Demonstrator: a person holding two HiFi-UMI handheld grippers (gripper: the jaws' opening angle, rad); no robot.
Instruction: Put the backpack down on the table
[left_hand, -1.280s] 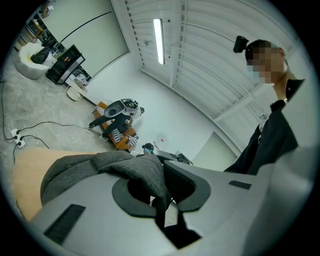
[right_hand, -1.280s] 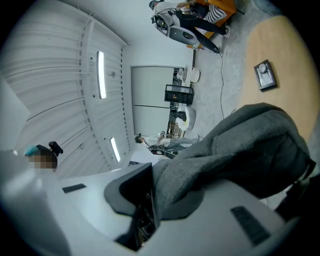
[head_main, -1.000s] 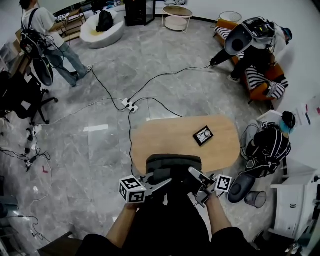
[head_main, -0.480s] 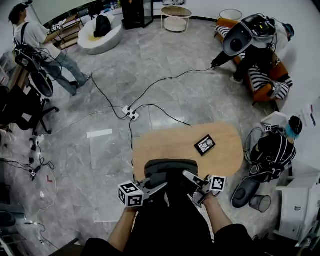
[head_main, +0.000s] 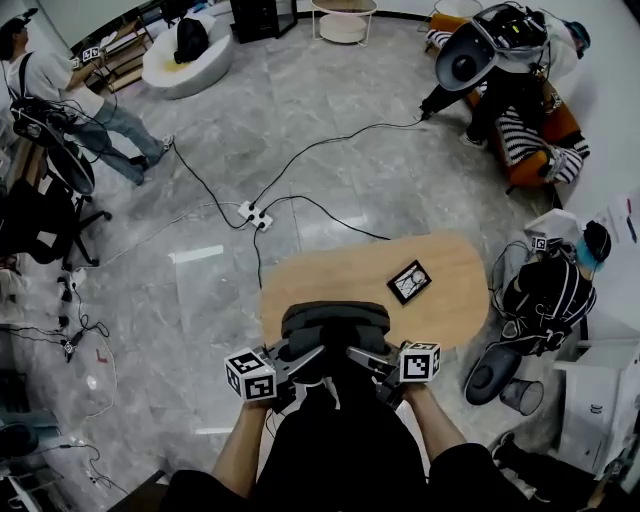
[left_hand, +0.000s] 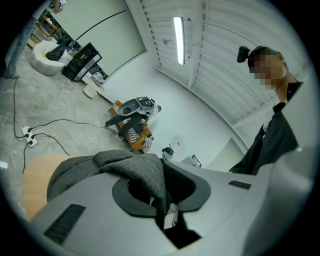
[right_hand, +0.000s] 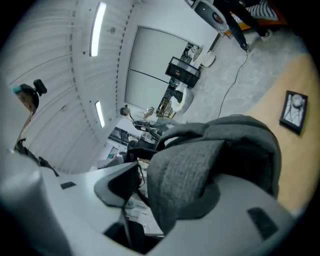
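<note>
The left claw (left_hand: 160, 189) is clamped together on the grey strap (left_hand: 145, 172) of the backpack (head_main: 335, 322). Only the head view shows the backpack on the near edge of the tabletop (head_main: 330, 275), its long side running left to right. The right claw (right_hand: 167, 192) is opening, with the other strap (right_hand: 182, 170) loose between its jaws.

A rounded light-wood table (head_main: 330, 280) stands on the grey floor (head_main: 330, 110), with a small black frame (head_main: 409, 281) lying on it.
</note>
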